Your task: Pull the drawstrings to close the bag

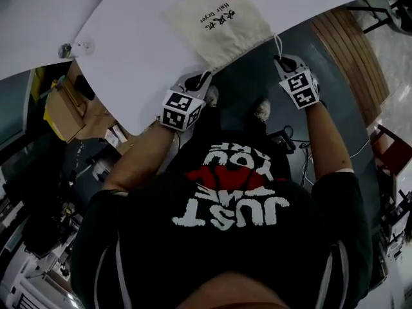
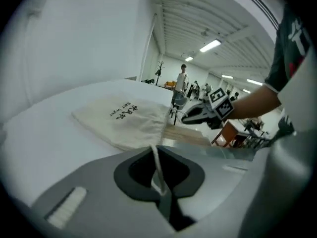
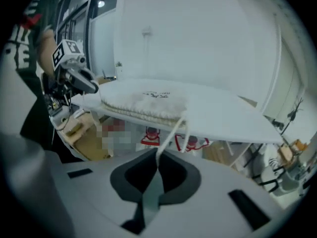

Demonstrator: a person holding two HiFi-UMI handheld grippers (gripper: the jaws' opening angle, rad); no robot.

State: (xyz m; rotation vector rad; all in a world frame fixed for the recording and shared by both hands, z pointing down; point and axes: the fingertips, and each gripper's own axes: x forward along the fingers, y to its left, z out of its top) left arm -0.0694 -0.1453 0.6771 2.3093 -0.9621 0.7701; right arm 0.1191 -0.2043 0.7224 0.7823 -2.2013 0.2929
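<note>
**A:** Where is our bag (image 1: 219, 21) now?

**B:** It lies flat on the white table (image 1: 129, 63). Its mouth is at the table edge closest to us, and the black print faces up.

**A:** Do we have the strings?

**B:** Yes, both. Our left gripper (image 2: 162, 192) is just off the left corner of the bag's mouth. Its jaws are squeezed tight on the left string (image 2: 156, 165), which runs straight from the jaws to the bag.

**A:** And the other side?

**B:** Our right gripper (image 3: 156, 167) is near the right corner of the mouth. It sits a bit away from the bag, out past the table edge. Its jaws are pinched on the right string (image 3: 171, 135) too. A loop of that string hangs down beside it.

**A:** So which step are we at?

**B:** We think we are at the start of the pull. Both strings are caught, but the bag's mouth looks wide and only a little crinkled.

**A:** What do we do next?

**B:** We should hold both strings tight and move the grippers away from the bag. One goes to each side of the mouth, both at the same time. Then the cloth should bunch up in the middle.

**A:** Anything to watch?

**B:** Nothing holds the bag down, so it may slide toward us. We think a slow, even pull on both sides would help.
</note>
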